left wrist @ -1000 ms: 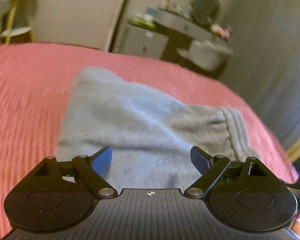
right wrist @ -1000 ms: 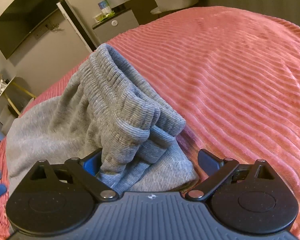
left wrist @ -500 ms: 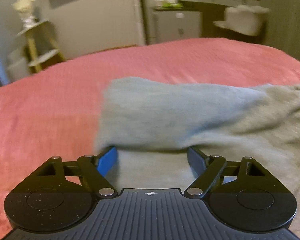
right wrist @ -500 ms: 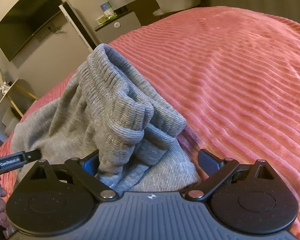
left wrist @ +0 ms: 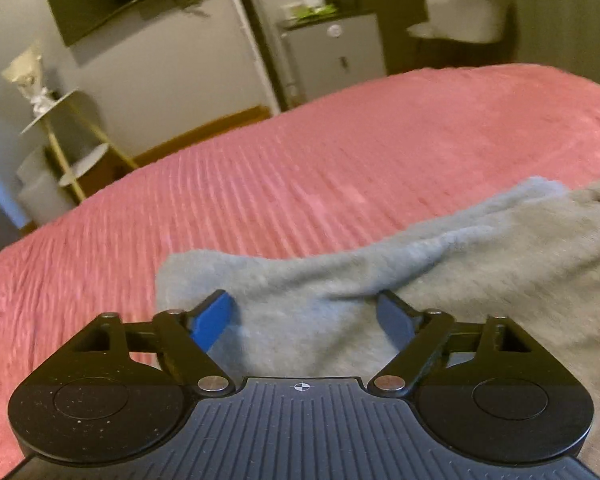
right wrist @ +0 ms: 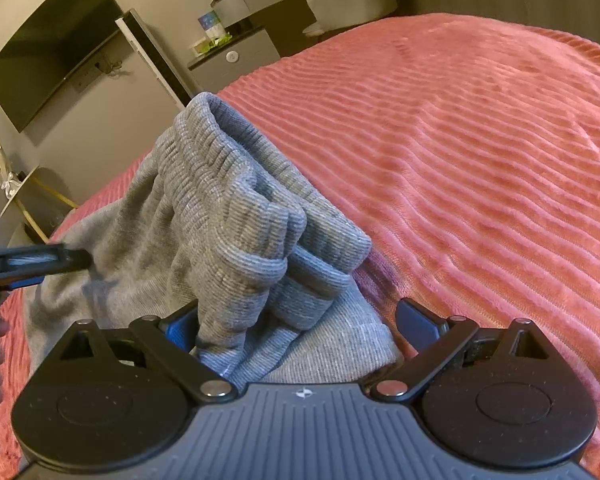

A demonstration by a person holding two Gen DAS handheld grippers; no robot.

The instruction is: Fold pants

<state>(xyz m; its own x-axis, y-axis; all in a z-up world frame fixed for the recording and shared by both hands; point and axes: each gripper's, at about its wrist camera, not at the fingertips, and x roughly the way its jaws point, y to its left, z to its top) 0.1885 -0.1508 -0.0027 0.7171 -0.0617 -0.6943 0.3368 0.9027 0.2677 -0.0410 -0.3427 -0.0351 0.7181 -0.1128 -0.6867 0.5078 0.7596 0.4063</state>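
Your left gripper [left wrist: 304, 316] fingers are spread over the pants [left wrist: 440, 280]; close on the fold edge before lifting.

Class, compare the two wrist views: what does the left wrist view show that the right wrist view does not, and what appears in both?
Left wrist view only: the flat plain end of the grey knitted pants, lying between the open left gripper.

Right wrist view only: the bunched ribbed waistband, and the open right gripper around it.

Both: the pink ribbed bedspread, the dark wall-mounted screen and the gold-legged side shelf.
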